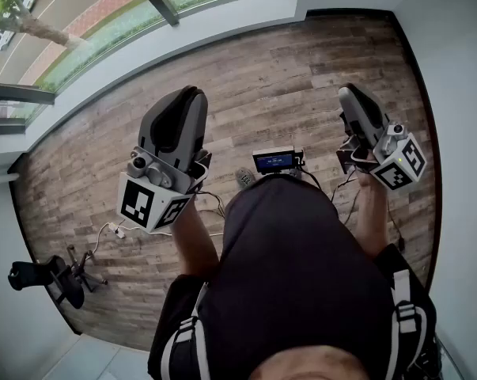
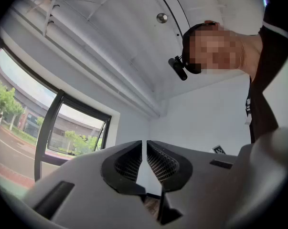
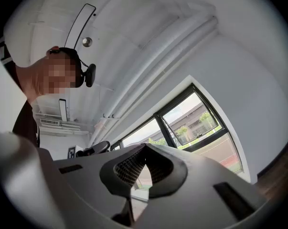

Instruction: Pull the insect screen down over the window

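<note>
The window (image 1: pixel 104 22) runs along the far wall with dark frames, with a street and trees outside. It also shows in the left gripper view (image 2: pixel 81 128) and the right gripper view (image 3: pixel 196 118). I cannot make out an insect screen on it. My left gripper (image 1: pixel 187 93) is held up in front of the person, away from the window; its jaws (image 2: pixel 144 144) stand shut but for a thin slit, with nothing between them. My right gripper (image 1: pixel 350 93) is raised at the same height, and its jaws (image 3: pixel 144 149) meet at the tips, empty.
A wooden floor (image 1: pixel 262 77) lies between me and the window. A black office chair (image 1: pixel 52 279) stands at the lower left, a cable with a white plug (image 1: pixel 115 230) beside it. A small device with a blue display (image 1: pixel 274 161) sits at the person's chest. A white wall (image 1: pixel 459 93) is at right.
</note>
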{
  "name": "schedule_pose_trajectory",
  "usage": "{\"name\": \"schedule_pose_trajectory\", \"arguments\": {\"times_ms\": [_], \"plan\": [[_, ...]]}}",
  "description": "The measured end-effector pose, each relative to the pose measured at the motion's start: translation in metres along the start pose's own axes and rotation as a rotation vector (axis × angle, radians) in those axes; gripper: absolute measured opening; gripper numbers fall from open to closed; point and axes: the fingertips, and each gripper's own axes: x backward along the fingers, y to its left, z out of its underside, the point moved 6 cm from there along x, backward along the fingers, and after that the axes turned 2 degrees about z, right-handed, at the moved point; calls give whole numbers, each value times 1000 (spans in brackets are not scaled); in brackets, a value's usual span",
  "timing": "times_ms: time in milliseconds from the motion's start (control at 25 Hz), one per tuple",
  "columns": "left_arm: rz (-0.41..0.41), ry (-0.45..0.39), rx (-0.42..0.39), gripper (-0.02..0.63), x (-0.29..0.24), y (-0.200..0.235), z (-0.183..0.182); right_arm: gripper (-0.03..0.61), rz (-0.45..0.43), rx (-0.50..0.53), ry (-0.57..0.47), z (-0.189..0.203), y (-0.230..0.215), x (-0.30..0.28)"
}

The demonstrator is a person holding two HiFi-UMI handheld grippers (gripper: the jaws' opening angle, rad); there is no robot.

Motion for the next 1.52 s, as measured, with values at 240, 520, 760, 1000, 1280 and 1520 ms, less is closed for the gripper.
{"name": "schedule_pose_trajectory", "arguments": {"times_ms": [240, 520, 760, 1000, 1280, 1520], "plan": [[-2, 11, -5, 35, 2, 2, -1, 6, 6, 1, -1, 0, 2, -1], [-7, 14, -12, 35, 1, 0, 0, 6, 0, 2, -3, 0, 1, 0], [-13, 14, -17, 35, 2, -1, -2, 6, -8, -1, 4, 0, 2, -2], [-20, 16, -28, 35, 2, -1, -4, 6, 22, 26, 17, 1, 2, -4], [-23, 22, -36, 35, 4, -3, -2, 8, 53, 29, 11, 4, -3, 2], [-13, 2, -41, 35, 3, -6, -3, 8, 57, 43, -9, 3, -4, 4]]}}
